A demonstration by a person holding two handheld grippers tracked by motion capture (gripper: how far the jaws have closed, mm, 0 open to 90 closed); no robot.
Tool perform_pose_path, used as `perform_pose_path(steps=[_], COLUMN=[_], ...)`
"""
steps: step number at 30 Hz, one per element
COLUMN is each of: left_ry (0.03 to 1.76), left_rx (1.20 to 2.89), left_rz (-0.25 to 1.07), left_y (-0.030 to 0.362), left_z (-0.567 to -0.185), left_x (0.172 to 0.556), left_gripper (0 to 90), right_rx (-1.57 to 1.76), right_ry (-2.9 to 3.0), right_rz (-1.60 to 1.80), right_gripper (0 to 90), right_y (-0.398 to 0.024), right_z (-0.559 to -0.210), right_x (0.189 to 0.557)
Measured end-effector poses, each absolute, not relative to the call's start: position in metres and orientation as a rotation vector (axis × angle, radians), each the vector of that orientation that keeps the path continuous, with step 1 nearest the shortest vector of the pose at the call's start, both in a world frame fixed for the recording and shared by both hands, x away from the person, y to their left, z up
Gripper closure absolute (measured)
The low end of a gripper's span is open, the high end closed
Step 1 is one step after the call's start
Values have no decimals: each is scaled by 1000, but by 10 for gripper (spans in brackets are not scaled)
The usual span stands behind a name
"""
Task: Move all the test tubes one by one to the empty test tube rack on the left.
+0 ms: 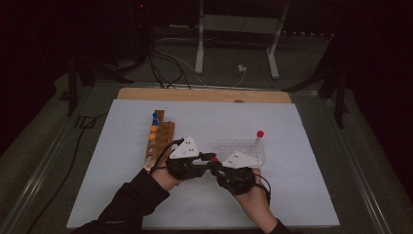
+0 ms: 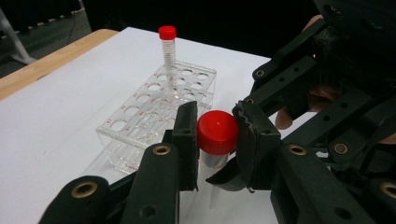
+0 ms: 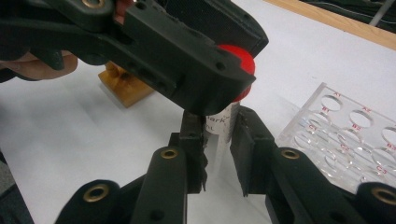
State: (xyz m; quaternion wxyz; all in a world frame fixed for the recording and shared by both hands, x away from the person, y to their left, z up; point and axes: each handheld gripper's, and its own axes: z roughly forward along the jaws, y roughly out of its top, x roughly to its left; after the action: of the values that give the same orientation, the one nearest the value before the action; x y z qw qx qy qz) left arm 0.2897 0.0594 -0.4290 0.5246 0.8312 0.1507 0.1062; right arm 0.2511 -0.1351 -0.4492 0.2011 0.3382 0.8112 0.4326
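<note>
Tube point(image 3: 219, 128) upright — body in right claw point(image 3: 218, 140), cap point(image 2: 217, 132) in left claw point(image 2: 215, 135).

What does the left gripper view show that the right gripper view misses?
Left gripper view: a second red-capped tube standing upright in the clear rack, and the left gripper clamped on the red cap.
Right gripper view: a wooden block, and the right gripper clamped on the tube body.
Both: the held tube, rack, white table.

Clear rack point(image 1: 241, 149) just beyond; open table point(image 1: 204, 209) nearer.
</note>
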Motion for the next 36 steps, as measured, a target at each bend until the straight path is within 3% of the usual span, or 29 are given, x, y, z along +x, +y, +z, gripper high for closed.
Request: perform_pose_path(steps=[20, 32, 36], left_ry=[441, 520, 547], left_rx=[1915, 1865, 1849], left_rz=[365, 441, 475], left_y=[93, 130, 143], left_z=[-402, -386, -382], left_x=[299, 304, 307], left_gripper=[720, 719, 720], right_rx=[998, 1028, 1034], right_ry=[2185, 2129, 2128], right_rz=[1269, 1257, 1277], right_gripper=[388, 36, 0], right_y=[-149, -158, -162], right_z=[-440, -434, -434], right_x=[254, 256, 258])
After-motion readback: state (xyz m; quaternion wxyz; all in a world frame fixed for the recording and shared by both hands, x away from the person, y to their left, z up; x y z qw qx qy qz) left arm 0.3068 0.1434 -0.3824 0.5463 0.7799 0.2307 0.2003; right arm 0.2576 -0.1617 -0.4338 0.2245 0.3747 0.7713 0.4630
